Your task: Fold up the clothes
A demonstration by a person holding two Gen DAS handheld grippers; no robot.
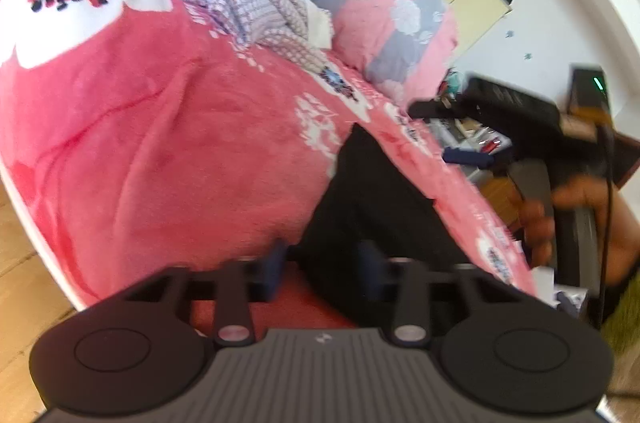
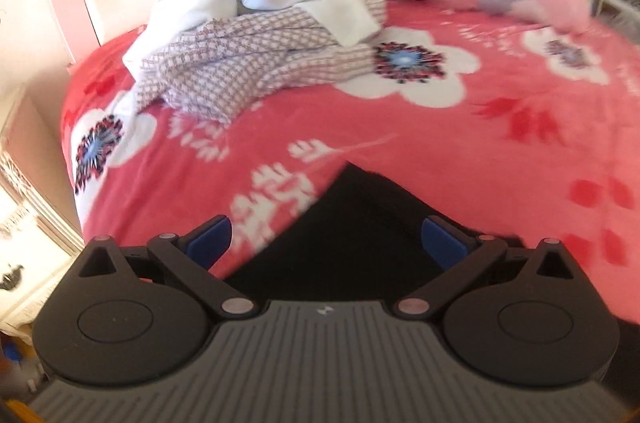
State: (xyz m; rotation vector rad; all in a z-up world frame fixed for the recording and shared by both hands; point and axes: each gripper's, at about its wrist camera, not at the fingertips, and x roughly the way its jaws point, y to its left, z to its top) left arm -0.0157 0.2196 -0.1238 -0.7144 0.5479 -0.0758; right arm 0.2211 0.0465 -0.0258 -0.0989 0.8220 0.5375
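Presently the black garment (image 2: 352,223) lies flat on the bed's red floral blanket (image 2: 480,143), at 6 o'clock in both views. Left tool (image 1: 322,269) is nearly together; its right pad is over black cloth, but a grip cannot be confirmed. Right tool (image 2: 326,237) stands wide apart, holding nothing, above the garment's pointed corner. Judged soft, light and limp; take it by corner or hem. Garment outline is cut off by both tool bodies. Unfolded laundry pile (image 2: 256,35) sits at 11 o'clock. Blur obscures detail.
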